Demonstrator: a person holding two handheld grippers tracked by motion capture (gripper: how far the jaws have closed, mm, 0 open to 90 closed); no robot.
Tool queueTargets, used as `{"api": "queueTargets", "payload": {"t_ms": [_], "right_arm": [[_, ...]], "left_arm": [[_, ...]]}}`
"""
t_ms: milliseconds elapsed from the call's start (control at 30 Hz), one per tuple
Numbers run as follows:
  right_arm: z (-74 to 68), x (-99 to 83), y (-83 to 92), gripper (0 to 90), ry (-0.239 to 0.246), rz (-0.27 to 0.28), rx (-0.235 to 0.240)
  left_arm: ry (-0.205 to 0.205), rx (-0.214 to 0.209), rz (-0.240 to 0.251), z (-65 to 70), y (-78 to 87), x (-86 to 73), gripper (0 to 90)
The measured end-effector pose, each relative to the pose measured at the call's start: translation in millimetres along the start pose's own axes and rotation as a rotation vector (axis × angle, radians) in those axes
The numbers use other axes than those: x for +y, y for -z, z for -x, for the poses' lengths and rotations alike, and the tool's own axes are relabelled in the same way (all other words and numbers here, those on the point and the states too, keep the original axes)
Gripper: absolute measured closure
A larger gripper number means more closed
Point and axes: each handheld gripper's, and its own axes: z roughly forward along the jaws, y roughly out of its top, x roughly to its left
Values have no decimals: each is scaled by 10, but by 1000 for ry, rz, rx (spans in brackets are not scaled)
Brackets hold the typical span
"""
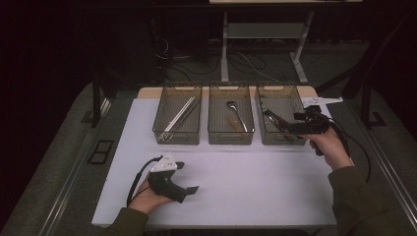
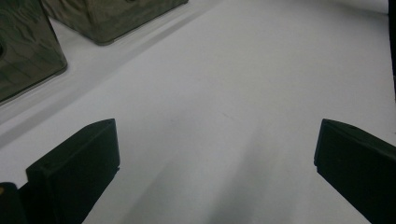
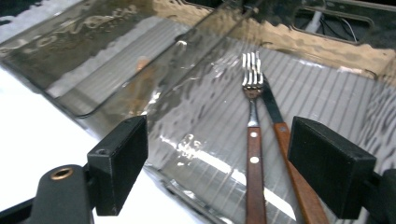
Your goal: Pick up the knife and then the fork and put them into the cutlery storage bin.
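Right gripper over right bin, jaws wide, gripping nothing; fork lies below inside. Left gripper near bins, wide, empty.

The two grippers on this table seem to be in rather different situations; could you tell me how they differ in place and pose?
The left gripper hovers low over the bare white table near its front edge, while the right gripper reaches over the right bin. Below the left gripper's jaws lies bare table; below the right gripper's jaws lie a fork and a second wooden-handled utensil in the bin. Both stand open, holding nothing.
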Motion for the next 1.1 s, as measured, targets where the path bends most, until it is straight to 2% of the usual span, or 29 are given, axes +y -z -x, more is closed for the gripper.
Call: {"api": "queueTargets", "payload": {"t_ms": [167, 433, 600, 700, 900, 1033, 1100], "right_arm": [[-150, -64, 92, 189, 32, 42, 37], [-353, -259, 162, 178, 65, 61, 81], [-419, -439, 194, 164, 76, 45, 83], [-462, -529, 242, 164, 70, 56, 98], [-545, -690, 325, 164, 93, 64, 108], [-563, -791, 367, 164, 97, 73, 114], [-565, -837, 383, 164, 93, 78, 132]], "left_arm": [[-5, -3, -2, 10, 2, 0, 0], [-3, -3, -3, 16, 5, -3, 0], [-7, -2, -2, 19, 1, 2, 0], [-6, 0, -1, 20, 9, 1, 0], [-8, -1, -2, 19, 6, 2, 0], [-9, -2, -2, 25, 4, 3, 0], [-9, -2, -1, 25, 4, 4, 0]]}}
